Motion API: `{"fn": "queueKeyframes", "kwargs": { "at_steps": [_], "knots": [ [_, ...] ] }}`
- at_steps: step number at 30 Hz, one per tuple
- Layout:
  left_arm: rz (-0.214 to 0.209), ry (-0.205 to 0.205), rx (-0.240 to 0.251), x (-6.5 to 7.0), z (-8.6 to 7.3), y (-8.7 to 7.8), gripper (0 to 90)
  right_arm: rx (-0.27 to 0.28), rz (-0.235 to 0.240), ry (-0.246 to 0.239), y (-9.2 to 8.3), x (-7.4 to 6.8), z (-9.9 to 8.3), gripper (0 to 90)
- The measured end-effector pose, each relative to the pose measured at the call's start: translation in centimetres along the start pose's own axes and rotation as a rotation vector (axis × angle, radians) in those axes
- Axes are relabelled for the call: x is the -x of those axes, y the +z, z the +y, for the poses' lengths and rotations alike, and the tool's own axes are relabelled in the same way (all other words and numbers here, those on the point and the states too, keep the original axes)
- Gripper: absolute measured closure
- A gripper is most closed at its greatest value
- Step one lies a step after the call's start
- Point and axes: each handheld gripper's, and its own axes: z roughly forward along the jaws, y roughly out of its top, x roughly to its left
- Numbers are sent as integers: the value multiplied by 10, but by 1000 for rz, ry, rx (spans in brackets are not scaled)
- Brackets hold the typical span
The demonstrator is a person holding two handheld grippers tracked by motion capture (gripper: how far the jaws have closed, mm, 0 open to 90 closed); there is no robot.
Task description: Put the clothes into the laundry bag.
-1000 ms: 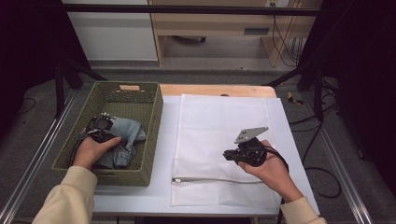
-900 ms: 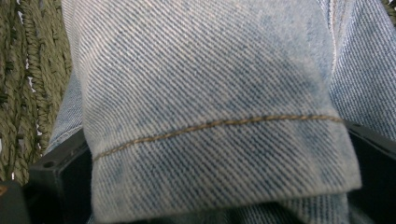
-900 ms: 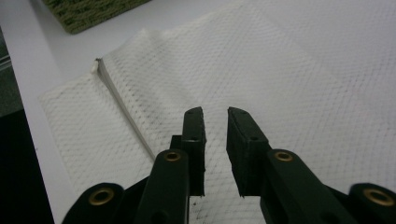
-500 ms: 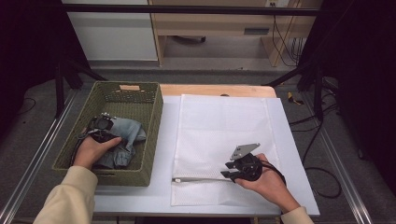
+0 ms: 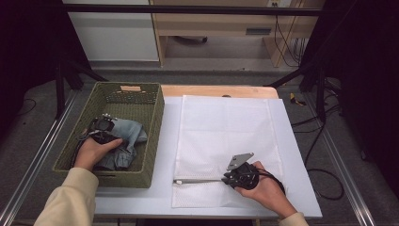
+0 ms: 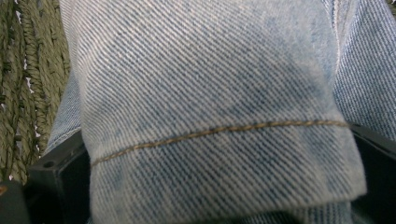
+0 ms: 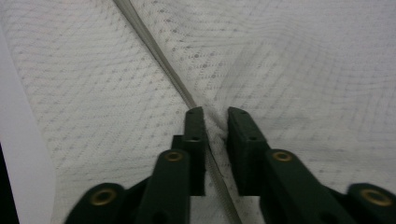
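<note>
White mesh bag (image 5: 226, 141) lies flat on the bench (image 5: 291, 155); the right tongs (image 7: 215, 122), just closing, pinch its zipper (image 7: 159, 60). Left tongs (image 5: 101, 131) clamp denim (image 6: 210, 112) inside the green basket (image 5: 155, 136).

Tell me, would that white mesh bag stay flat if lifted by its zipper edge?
Probably not. The white mesh bag looks thin and puckers where the right gripper pinches its zipper, so it would likely droop. It seems light.

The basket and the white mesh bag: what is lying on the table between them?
Nothing. In the high view a bare strip of the white table separates the basket from the mesh bag.
</note>
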Motion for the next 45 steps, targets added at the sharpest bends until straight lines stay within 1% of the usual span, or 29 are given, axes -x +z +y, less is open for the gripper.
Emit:
{"fn": "queueKeyframes", "kwargs": {
  "at_steps": [1, 2, 4, 6, 8, 10, 12, 15, 19, 24, 27, 29, 31, 34, 42, 44, 45],
  "knots": [
    [0, 0, 0, 0, 0, 0, 0, -2, -5, 5, -1, 1, 0, 869],
    [0, 0, 0, 0, 0, 0, 0, 3, -2, 9, -2, 2, 0, 876],
    [0, 0, 0, 0, 0, 0, 0, 14, 14, 17, -5, 4, 1, 877],
    [1, -1, 0, 0, 0, 0, 0, 23, 16, 25, -7, 5, 2, 880],
    [2, -1, -1, 0, 0, 1, 0, 51, 15, 30, -11, 6, 4, 880],
    [2, -1, -1, 0, 0, 1, 0, 65, 11, 41, -16, 9, 6, 883],
    [0, -2, -1, 0, 0, 1, 0, 92, -1, 41, -21, 11, 10, 886],
    [-1, -2, -2, 0, 0, 1, 0, 116, -12, 41, -28, 13, 16, 889],
    [0, -2, -2, 0, 0, 1, 0, 148, -5, 42, -36, 15, 23, 889],
    [-2, -6, -1, 0, -1, 4, 0, 149, -5, 30, -41, 16, 28, 889],
    [0, -5, -5, 0, -1, 4, 0, 152, -11, 33, -43, 16, 29, 891],
    [-3, 0, -9, 0, -1, 3, 59, 156, -19, 32, -44, 17, 29, 893],
    [-9, 7, -13, -1, -1, 2, 119, 170, -11, 45, -46, 18, 29, 893],
    [-5, 17, -19, 0, -1, 0, 203, 181, -5, 52, -48, 19, 29, 893],
    [22, 50, -43, 7, 3, -6, 439, 181, -9, 46, -49, 20, 30, 892],
    [30, 44, -42, 8, 4, -8, 497, 181, -7, 45, -49, 20, 30, 892],
    [33, 42, -39, 9, 5, -10, 497, 181, -7, 45, -49, 20, 30, 892]
  ]
}}
